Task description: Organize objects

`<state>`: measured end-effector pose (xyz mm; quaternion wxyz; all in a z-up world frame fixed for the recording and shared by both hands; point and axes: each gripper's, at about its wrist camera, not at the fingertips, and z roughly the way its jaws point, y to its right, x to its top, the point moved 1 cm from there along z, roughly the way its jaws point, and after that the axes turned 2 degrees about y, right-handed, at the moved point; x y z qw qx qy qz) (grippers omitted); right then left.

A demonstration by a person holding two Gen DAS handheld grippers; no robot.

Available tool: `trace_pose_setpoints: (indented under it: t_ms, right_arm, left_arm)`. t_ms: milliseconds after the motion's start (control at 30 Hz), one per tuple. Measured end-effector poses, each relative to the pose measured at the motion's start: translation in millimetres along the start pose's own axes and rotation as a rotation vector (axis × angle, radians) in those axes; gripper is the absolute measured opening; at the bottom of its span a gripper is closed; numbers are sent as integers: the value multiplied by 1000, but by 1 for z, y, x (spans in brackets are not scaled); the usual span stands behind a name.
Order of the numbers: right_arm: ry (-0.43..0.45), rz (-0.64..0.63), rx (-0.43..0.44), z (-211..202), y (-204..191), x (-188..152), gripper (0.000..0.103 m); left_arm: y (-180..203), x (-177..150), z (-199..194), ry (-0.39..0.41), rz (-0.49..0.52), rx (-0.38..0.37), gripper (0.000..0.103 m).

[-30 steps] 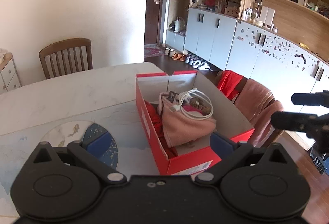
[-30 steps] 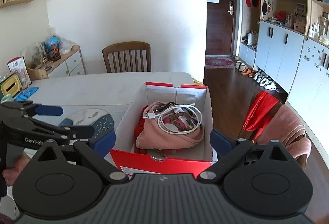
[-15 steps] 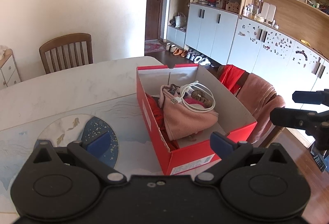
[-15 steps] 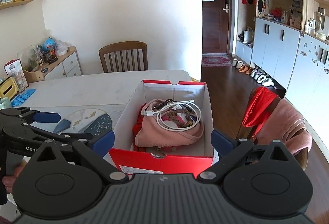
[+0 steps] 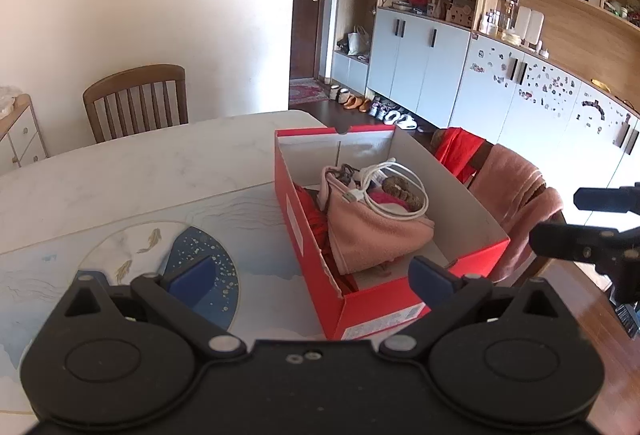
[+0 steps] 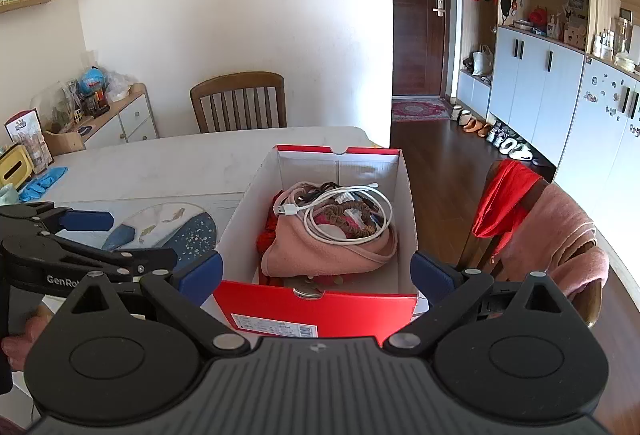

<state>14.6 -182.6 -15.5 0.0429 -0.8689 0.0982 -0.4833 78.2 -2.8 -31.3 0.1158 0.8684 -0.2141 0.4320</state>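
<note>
A red shoebox (image 5: 304,235) stands open on the marble table (image 5: 140,171). In it lie a folded pink cloth (image 5: 376,235), a coiled white USB cable (image 5: 400,191), a brown braided band (image 6: 352,206) and some red fabric. My left gripper (image 5: 312,275) hovers open near the box's near corner, holding nothing. Behind the box's short end (image 6: 320,305) my right gripper (image 6: 316,273) is open too, and empty. Each gripper shows in the other's view: the right gripper (image 5: 592,219) at the right edge, the left gripper (image 6: 80,235) at the left.
A placemat with a blue round pattern (image 5: 200,255) lies left of the box. A wooden chair (image 5: 136,99) stands at the far side. Another chair draped with a pink towel (image 5: 520,191) and red cloth is right of the box. Blue gloves (image 6: 40,183) lie far left.
Both grippers have drawn back and risen a little from the box, so it looks slightly smaller. Both stay open, and the box's contents have not moved.
</note>
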Motion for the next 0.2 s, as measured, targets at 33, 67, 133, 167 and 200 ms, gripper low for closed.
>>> trace_pose_setpoints:
  t_ms: [33,67,133,167,200]
  right_arm:
    - [-2,0,-1,1,0,0,101]
    - [-4,0,1,1,0,0,101]
    - [-5,0,0,2,0,-1,101]
    - [-6,0,-1,2,-1,-1,101]
    - [-8,1,0,3,-1,-1,101]
  left_arm:
    - [-1,0,0,3,-2,-2,102]
    - [-1,1,0,6,-5,-1,102]
    - [-3,1,0,8,-10,-2,102]
    - [-3,1,0,7,-10,-3,102]
    - [-4,2,0,6,-11,-7,102]
